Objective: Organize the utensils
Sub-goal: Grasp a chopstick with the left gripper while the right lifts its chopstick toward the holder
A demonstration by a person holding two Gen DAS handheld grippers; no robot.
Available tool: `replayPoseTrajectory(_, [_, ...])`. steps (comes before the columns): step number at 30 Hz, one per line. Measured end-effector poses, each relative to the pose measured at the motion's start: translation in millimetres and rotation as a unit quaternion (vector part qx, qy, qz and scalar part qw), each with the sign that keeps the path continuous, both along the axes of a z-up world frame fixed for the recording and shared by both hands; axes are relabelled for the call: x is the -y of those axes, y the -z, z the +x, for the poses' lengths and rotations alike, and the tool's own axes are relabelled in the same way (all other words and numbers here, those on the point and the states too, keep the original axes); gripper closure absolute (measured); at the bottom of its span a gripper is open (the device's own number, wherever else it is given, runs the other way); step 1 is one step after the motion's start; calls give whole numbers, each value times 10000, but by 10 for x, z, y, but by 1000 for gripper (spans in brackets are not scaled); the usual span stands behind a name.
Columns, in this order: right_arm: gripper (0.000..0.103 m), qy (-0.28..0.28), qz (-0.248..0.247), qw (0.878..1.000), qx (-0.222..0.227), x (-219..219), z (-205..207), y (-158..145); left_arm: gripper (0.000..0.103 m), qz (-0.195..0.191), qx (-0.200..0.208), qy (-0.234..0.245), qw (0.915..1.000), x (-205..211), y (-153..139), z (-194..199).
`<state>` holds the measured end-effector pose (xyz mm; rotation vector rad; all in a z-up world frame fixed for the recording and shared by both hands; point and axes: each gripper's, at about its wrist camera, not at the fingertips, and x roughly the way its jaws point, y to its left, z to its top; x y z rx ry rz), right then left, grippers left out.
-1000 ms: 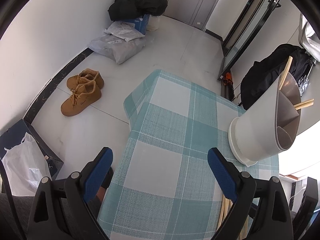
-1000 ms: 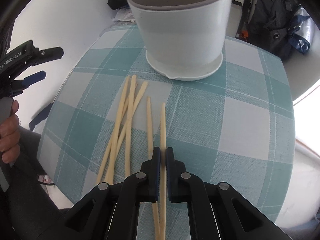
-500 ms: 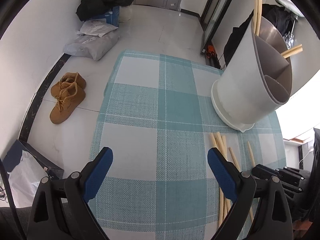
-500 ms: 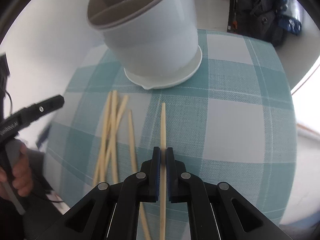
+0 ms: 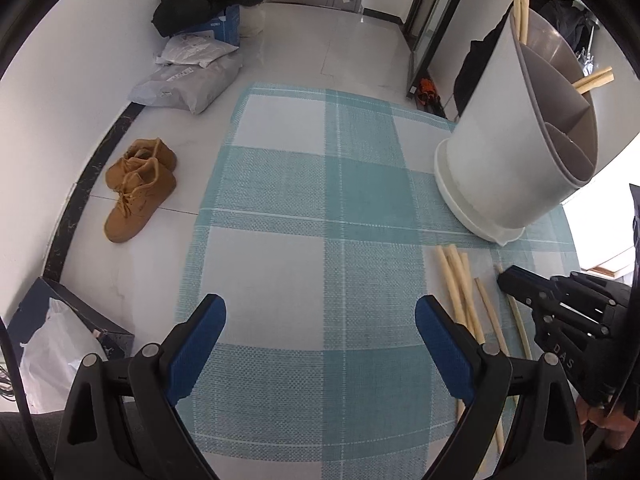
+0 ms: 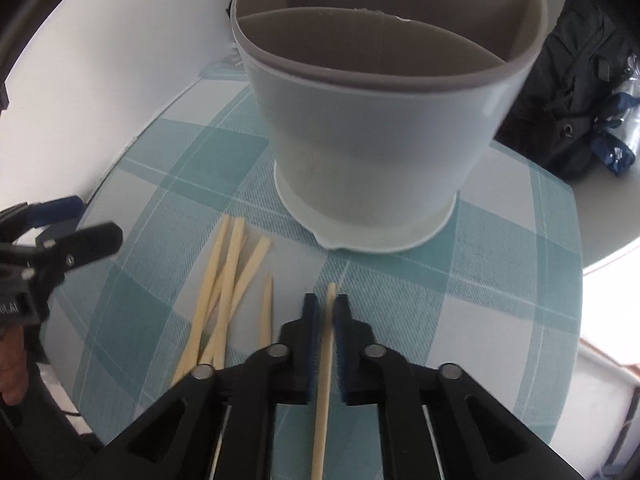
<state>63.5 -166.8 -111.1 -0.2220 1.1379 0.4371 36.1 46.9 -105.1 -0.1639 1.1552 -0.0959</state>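
My right gripper [image 6: 326,312] is shut on one wooden chopstick [image 6: 324,376] and holds it just above the checked tablecloth [image 6: 500,280], in front of the white utensil holder [image 6: 380,144] with grey dividers. Several loose chopsticks [image 6: 228,296] lie on the cloth to its left. In the left wrist view my left gripper [image 5: 320,320] is open and empty over the cloth [image 5: 320,200]. The holder [image 5: 516,152] stands at the right with chopsticks [image 5: 520,4] in it. Loose chopsticks [image 5: 460,284] and the right gripper [image 5: 504,280] are at the lower right.
The small table's edge runs close on all sides. On the floor to the left are tan boots [image 5: 136,188], grey parcels [image 5: 188,80], a box with a white bag [image 5: 52,344]. A black bag [image 6: 572,92] lies behind the holder.
My right gripper has lifted the chopstick and moved close to the holder. My left gripper has swung right, bringing the loose chopsticks and the right gripper into its view.
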Motion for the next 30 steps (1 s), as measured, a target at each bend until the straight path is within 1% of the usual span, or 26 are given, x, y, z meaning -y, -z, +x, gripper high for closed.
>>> replayPoseTrajectory(4, [99, 345, 497, 9982, -9, 260, 43, -66, 10, -239, -3, 219, 9995, 110, -11, 16])
replayPoseTrajectory(6, [99, 624, 903, 9940, 0, 462, 71, -159, 10, -328, -134, 328, 9988, 211, 24, 48])
replayPoseTrajectory(8, [99, 848, 1207, 9890, 56, 617, 90, -248, 10, -423, -242, 328, 9983, 290, 55, 91])
replayPoseTrajectory(11, [99, 1188, 1779, 9767, 186, 877, 105, -386, 10, -302, -310, 354, 9984, 405, 70, 137])
replayPoseTrajectory(12, [99, 1274, 1904, 9732, 222, 876, 128, -399, 10, -268, -324, 372, 9984, 444, 75, 149])
replayPoseTrajectory(13, [99, 1357, 2037, 9693, 245, 964, 138, -431, 10, -226, -337, 381, 9985, 473, 80, 156])
replayPoseTrajectory(15, [99, 1484, 2300, 9613, 316, 1108, 141, -486, 10, 18, -401, 389, 9984, 529, 104, 165])
replayPoseTrajectory(16, [99, 1514, 2361, 9593, 335, 1036, 153, -510, 10, 177, -447, 384, 9981, 555, 127, 166])
replayPoseTrajectory(18, [99, 1600, 2452, 9551, 446, 1062, 131, -562, 10, 511, -481, 435, 9966, 600, 151, 154])
replayPoseTrajectory(22, [99, 1706, 2549, 9500, 589, 1112, 143, -619, 10, 668, -529, 426, 9954, 615, 163, 130])
replayPoseTrajectory(24, [99, 1757, 2537, 9491, 634, 1126, 109, -643, 14, 788, -532, 372, 9948, 599, 168, 114])
replayPoseTrajectory(27, [99, 1812, 2537, 9482, 609, 1146, 115, -632, 21, 783, -501, 309, 9952, 545, 153, 106])
replayPoseTrajectory(28, [99, 1830, 2539, 9478, 607, 1156, 110, -643, 25, 767, -485, 266, 9955, 511, 143, 108])
replayPoseTrajectory(30, [99, 1850, 2527, 9476, 632, 1173, 118, -620, 27, 616, -485, 201, 9967, 470, 140, 152])
